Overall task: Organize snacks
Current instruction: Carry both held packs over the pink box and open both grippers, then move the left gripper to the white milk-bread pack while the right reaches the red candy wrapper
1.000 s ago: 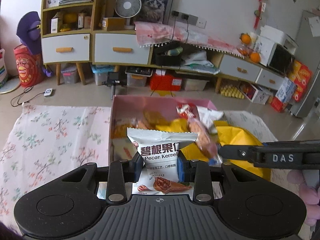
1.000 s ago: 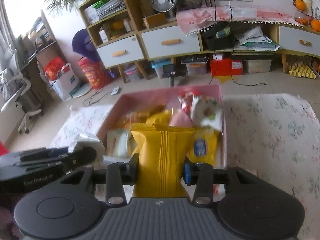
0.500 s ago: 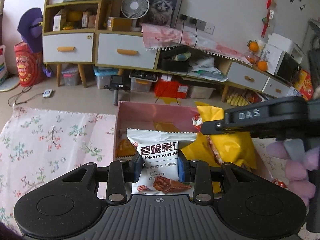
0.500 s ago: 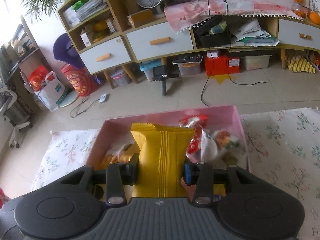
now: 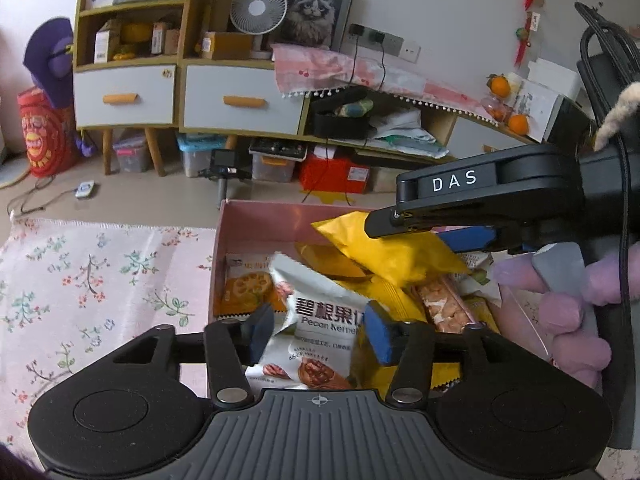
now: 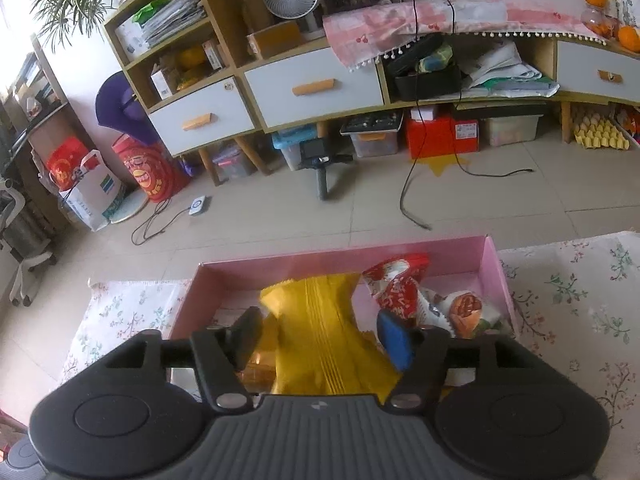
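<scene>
Both grippers have shifted forward over the pink box [image 5: 256, 220] since the earlier frames, and both sets of jaws have just been opening. One second ago each pad pair clamped its packet; now a gap shows on both sides.

Step in hand: release of two snacks into the box, judged from the packets tilting free above the contents.

Left gripper [image 5: 318, 336]: jaws parted, pads clear of the pecan kernel packet [image 5: 320, 320]. That white packet leans left between the fingers, its lower edge resting on the snacks underneath, inside the box near its near-left area.

Right gripper [image 6: 320, 338]: jaws parted. The yellow packet [image 6: 320, 328] lies between the fingers, not pressed by either pad, slumping forward into the middle of the box. In the left wrist view the same yellow packet [image 5: 384, 252] sits just under the right gripper's upper finger.

A red-and-white wrapper [image 6: 396, 284] and other loose snacks occupy the right half of the box.

Next move, as a judgement: lift both grippers straight back and up so the pads do not drag the packets out again, then reach for any snacks not yet stored. None show on the floral cloth [image 5: 80, 280] here.
</scene>
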Demonstrator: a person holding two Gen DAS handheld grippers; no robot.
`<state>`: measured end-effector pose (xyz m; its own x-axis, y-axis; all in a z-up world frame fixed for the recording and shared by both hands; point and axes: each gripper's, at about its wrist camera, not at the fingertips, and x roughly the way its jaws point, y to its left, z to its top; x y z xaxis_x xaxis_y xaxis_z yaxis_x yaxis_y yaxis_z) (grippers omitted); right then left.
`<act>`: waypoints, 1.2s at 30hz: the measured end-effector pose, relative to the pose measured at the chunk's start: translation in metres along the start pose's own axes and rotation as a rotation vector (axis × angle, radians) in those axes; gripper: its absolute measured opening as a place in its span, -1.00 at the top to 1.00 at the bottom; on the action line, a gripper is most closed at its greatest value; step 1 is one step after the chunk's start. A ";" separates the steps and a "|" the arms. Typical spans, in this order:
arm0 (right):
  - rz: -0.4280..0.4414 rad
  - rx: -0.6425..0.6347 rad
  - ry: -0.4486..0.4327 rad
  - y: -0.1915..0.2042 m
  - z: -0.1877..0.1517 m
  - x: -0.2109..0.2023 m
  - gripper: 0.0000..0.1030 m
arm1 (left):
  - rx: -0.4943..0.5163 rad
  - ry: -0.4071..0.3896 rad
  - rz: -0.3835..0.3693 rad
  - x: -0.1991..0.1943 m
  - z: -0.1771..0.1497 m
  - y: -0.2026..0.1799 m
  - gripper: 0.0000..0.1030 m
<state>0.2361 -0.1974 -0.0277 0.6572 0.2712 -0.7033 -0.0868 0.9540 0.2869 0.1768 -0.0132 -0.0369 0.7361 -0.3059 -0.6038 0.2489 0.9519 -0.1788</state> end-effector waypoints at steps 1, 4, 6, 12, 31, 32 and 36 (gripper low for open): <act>0.000 0.002 -0.001 -0.001 0.000 -0.002 -0.06 | 0.006 -0.002 0.001 -0.001 0.000 -0.001 -0.07; -0.004 0.003 -0.004 -0.003 -0.001 -0.008 -0.14 | 0.007 0.005 0.000 -0.005 0.001 -0.004 -0.20; -0.007 0.003 -0.009 -0.005 -0.001 -0.015 -0.17 | 0.012 0.012 0.002 -0.008 0.001 -0.006 -0.25; 0.000 0.016 -0.030 -0.015 -0.004 -0.042 -0.28 | 0.020 0.031 0.012 -0.023 -0.001 -0.013 -0.30; -0.037 -0.018 -0.084 -0.028 -0.050 -0.125 -0.68 | 0.076 0.045 0.043 -0.092 -0.015 -0.041 -0.85; -0.038 -0.018 -0.085 -0.028 -0.054 -0.128 -0.69 | 0.079 0.049 0.042 -0.095 -0.018 -0.042 -0.86; -0.042 -0.022 -0.087 -0.030 -0.069 -0.137 -0.71 | 0.077 0.074 0.048 -0.102 -0.030 -0.043 -0.86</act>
<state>0.0970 -0.2549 0.0154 0.7230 0.2194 -0.6551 -0.0735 0.9673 0.2428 0.0716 -0.0219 0.0090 0.7004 -0.2548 -0.6667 0.2642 0.9603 -0.0895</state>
